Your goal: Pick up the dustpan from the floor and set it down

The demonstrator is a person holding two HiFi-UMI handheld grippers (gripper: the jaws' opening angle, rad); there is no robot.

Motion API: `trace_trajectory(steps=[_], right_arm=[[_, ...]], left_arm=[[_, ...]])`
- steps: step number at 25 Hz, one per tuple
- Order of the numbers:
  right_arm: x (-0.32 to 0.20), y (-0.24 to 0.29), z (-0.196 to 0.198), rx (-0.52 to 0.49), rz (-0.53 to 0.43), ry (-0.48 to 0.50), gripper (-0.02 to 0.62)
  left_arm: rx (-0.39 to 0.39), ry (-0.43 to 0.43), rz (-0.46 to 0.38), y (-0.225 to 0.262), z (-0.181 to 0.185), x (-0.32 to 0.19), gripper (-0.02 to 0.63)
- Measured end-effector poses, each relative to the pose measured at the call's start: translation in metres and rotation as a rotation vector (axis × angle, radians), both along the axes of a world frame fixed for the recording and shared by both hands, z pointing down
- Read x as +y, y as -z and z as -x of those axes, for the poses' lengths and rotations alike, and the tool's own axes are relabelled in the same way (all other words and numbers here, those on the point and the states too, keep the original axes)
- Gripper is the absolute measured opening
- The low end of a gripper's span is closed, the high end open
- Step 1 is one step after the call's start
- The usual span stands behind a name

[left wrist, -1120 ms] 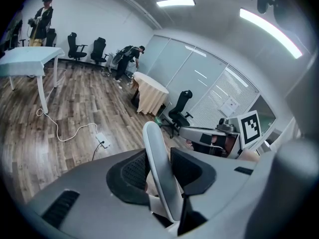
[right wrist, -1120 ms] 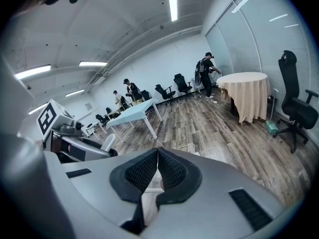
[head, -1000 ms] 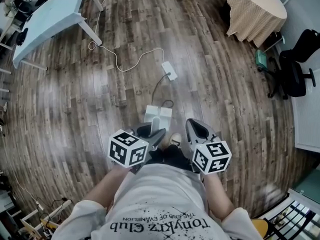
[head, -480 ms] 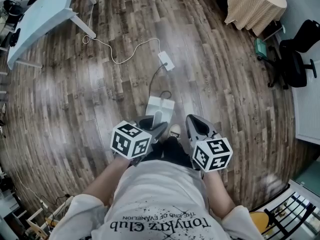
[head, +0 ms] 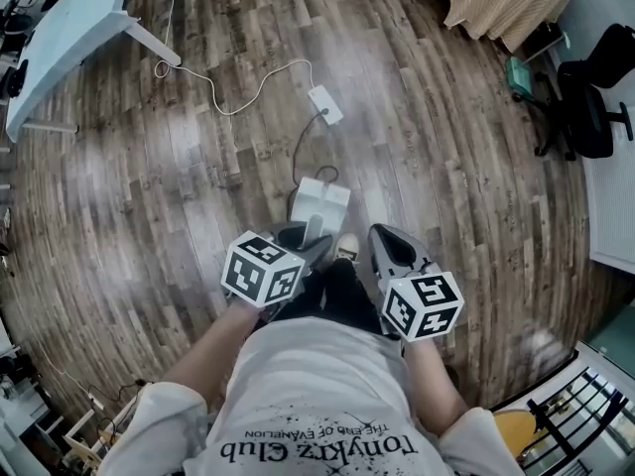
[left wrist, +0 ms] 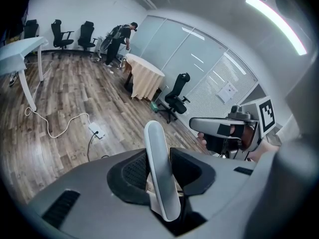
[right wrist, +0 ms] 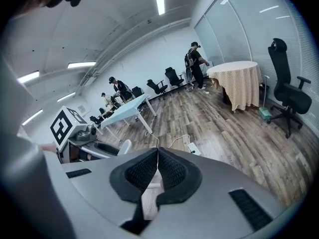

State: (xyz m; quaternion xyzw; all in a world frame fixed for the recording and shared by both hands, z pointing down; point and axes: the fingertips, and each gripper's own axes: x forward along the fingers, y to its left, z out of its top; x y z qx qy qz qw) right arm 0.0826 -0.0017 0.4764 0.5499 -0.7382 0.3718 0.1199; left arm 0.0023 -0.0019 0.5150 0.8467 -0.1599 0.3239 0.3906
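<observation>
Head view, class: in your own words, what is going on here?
A person stands over a wooden floor with a gripper in each hand. The left gripper is clamped on the pale handle of a white dustpan, which shows just ahead of the grippers. Whether the dustpan touches the floor is unclear. The right gripper is shut and empty, held alongside.

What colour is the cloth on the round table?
The tablecloth is beige. It shows best in the right gripper view.
</observation>
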Motion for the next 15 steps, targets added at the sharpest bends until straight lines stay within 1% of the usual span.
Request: trace_trajectory(steps=[5,10,15], right_arm=[[0.001,-0.011,-0.004,-0.003,0.028,0.004,0.026],[-0.003,-0.022,-0.003,-0.009,0.049,0.01,0.026],[-0.009,-0.028,-0.003,-0.023,0.056,0.011,0.026]], left_arm=[[-0.019,-0.025,0.014,-0.016,-0.005,0.0,0.133],[-0.054,-0.075,0.032,-0.03,-0.004,-0.004,0.132],[-0.078,-0.08,0.065,-0.043,-0.003,-0.009,0.127]])
